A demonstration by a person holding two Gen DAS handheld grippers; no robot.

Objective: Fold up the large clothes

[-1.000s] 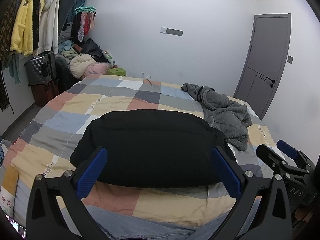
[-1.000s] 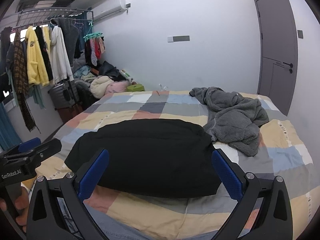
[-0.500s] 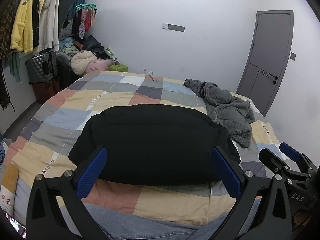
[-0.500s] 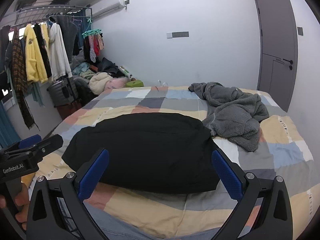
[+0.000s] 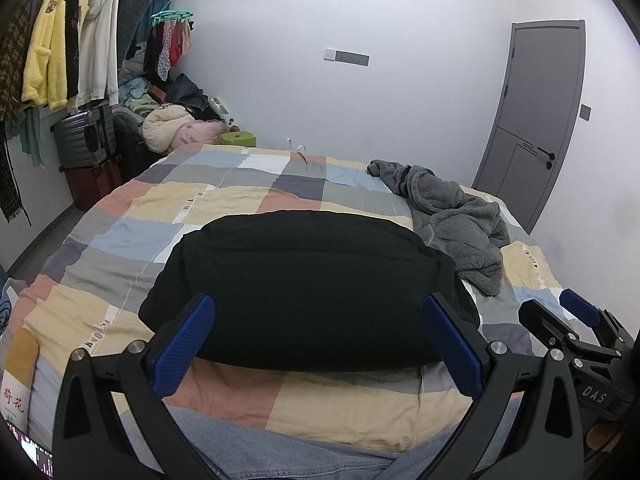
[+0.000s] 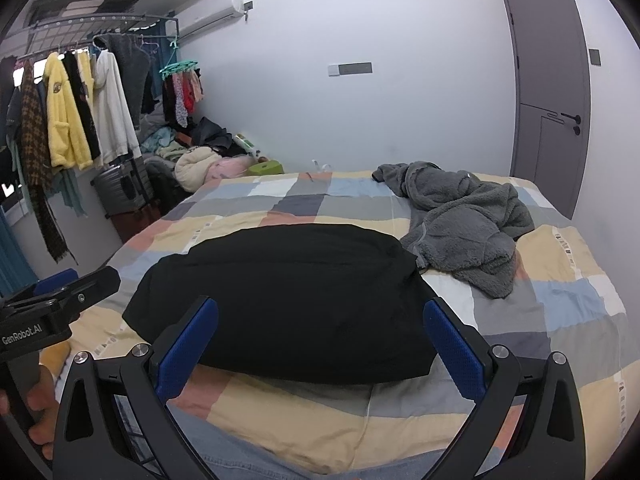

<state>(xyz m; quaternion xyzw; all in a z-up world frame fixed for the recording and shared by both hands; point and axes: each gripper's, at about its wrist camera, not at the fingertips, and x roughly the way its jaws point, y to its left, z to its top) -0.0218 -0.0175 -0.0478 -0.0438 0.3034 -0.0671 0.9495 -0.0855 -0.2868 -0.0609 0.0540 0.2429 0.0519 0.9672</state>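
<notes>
One folded black garment (image 5: 308, 292), one crumpled grey fleece (image 5: 460, 224)

Both wide-angle views show a room in even, cool indoor light with soft, faint shadows. The pale wall (image 5: 400, 92) looks bluish and free of glare. Strong fisheye bending curves the door (image 5: 532, 128) and rounds the picture corners into black. The folded black garment (image 6: 288, 296) is so dark its creases barely show. Focus is sharp throughout, without blur.
</notes>
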